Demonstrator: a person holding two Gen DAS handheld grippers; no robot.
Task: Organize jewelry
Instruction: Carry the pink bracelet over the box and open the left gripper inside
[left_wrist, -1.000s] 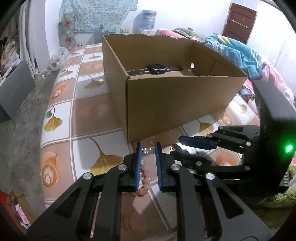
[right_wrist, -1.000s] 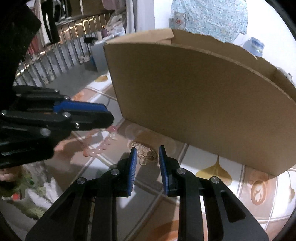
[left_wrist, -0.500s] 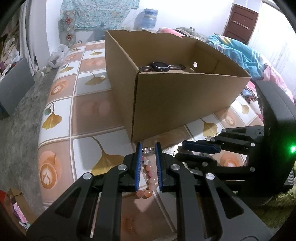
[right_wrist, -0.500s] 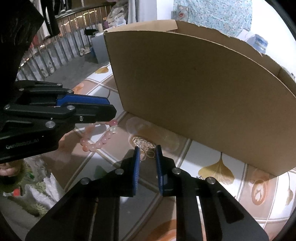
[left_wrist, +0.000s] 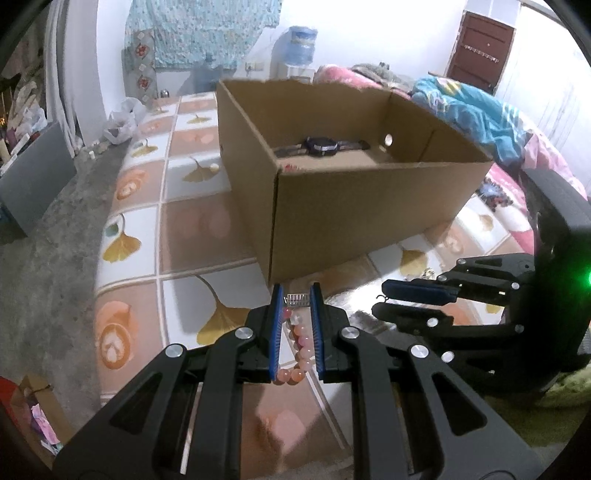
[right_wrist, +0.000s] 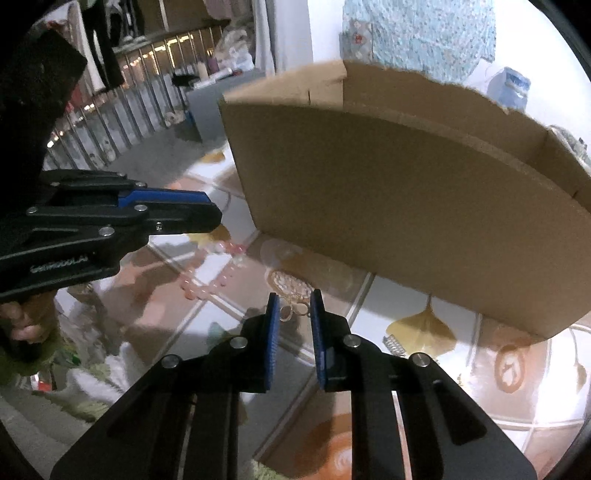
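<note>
A string of pink beads, the bracelet (left_wrist: 300, 345), sits between the blue pads of my left gripper (left_wrist: 295, 291), which is shut on it. From the right wrist view the bracelet (right_wrist: 218, 266) trails from my left gripper (right_wrist: 216, 218) down to the tiled floor. My right gripper (right_wrist: 293, 299) is shut on a small gold-coloured jewellery piece (right_wrist: 291, 312) just in front of the cardboard box (right_wrist: 406, 206). The right gripper (left_wrist: 380, 299) also shows side-on in the left wrist view. Inside the open box (left_wrist: 369, 206) lies a dark wristwatch (left_wrist: 321, 145).
A small silver comb-like clip (left_wrist: 297, 299) lies on the floor tiles (left_wrist: 192, 236) near the box corner, also seen as the clip (right_wrist: 393, 345). A hand (right_wrist: 22, 325) holds the left gripper. Bedding (left_wrist: 469, 110) is behind the box, a railing (right_wrist: 122, 110) to the left.
The right jaws have narrowed onto the gold piece. Both views now look a little more down onto the box. The bracelet shows more fully between the left pads.
</note>
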